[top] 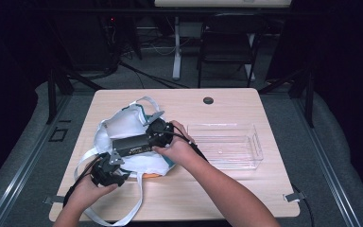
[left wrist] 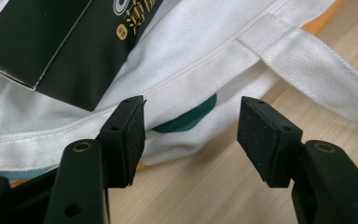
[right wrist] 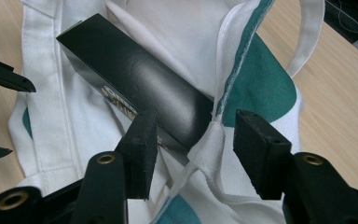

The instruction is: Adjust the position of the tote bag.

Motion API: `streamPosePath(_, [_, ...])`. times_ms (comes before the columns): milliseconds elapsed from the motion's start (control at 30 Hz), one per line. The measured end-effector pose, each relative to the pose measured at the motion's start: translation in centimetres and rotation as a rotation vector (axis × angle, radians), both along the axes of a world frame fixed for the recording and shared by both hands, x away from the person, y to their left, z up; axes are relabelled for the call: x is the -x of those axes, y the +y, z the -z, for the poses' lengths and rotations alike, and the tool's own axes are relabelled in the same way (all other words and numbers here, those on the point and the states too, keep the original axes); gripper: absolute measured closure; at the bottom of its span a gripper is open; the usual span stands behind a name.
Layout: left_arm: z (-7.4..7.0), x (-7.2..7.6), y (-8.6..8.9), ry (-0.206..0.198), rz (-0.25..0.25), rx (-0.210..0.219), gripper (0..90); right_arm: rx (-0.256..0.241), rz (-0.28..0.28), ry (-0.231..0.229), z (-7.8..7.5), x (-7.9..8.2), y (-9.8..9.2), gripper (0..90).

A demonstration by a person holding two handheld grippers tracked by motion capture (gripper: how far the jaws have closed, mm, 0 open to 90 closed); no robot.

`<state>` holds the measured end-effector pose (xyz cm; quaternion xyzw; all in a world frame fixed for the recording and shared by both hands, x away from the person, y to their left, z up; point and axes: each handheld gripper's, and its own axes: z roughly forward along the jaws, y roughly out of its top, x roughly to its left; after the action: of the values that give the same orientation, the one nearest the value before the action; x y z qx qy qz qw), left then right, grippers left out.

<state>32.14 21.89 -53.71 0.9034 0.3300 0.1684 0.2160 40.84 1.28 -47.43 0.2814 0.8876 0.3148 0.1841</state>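
A white tote bag with teal spots lies crumpled on the table's left half. A long black box with gold print rests across its opening. My right gripper hovers at the box's right end. In the right gripper view it stands open, with the box's near end and the bag's rim between the jaws. My left gripper sits at the bag's near-left edge. In the left gripper view it is open around the bag's hem, and the box lies just beyond.
A clear plastic bin stands empty on the right half of the wooden table. The bag's long white handles trail toward the front edge. A chair and a desk leg stand beyond the table.
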Motion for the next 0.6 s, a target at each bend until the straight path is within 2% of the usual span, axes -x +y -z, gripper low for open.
streamPosePath(300, [0.6, -0.2, -1.0, -0.017, 0.041, -0.020, 38.6, 0.008, 0.011, 0.000, 0.4, -0.2, 0.1, 57.1])
streamPosePath(367, [0.9, -0.3, -1.4, -0.032, 0.047, -0.034, 38.9, 0.011, 0.008, 0.000, 0.4, -0.2, 0.2, 58.2])
streamPosePath(433, [1.1, -0.5, -1.7, -0.027, 0.054, -0.039, 38.9, 0.015, 0.009, 0.001, 0.4, -0.2, 0.2, 59.3])
streamPosePath(600, [1.4, -0.5, -2.0, -0.070, 0.056, -0.061, 42.6, 0.022, 0.003, 0.001, 0.5, -0.1, 0.3, 61.4])
